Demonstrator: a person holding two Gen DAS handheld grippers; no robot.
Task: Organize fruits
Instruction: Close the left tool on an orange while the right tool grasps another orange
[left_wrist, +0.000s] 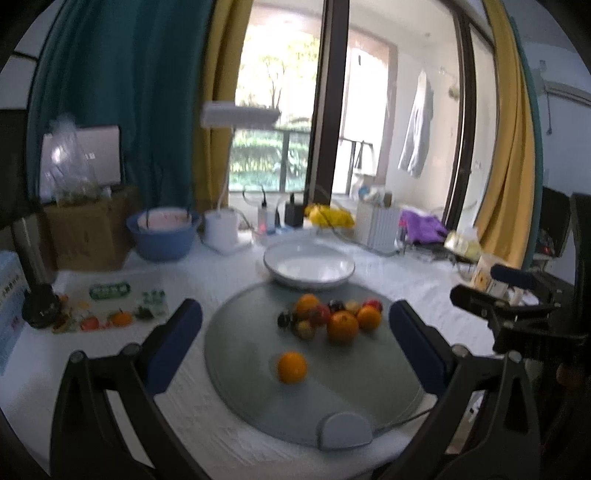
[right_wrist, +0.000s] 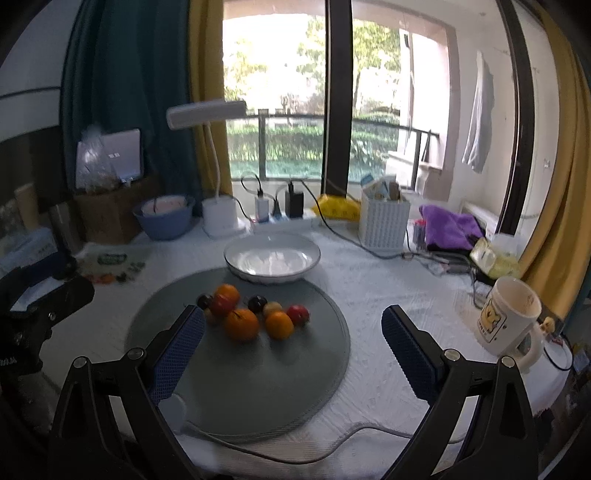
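A pile of small fruits lies on a round grey mat: oranges, red and dark fruits. One orange lies apart, nearer to me. An empty white bowl stands just behind the mat. My left gripper is open and empty, above the mat's near side, with the lone orange between its fingers in view. My right gripper is open and empty, over the mat's right half; the pile, the mat and the bowl show ahead.
A white mug stands at the right. A white cable runs along the front edge. At the back are a blue basin, a lamp base, chargers, a white basket and purple cloth. Small toys lie left.
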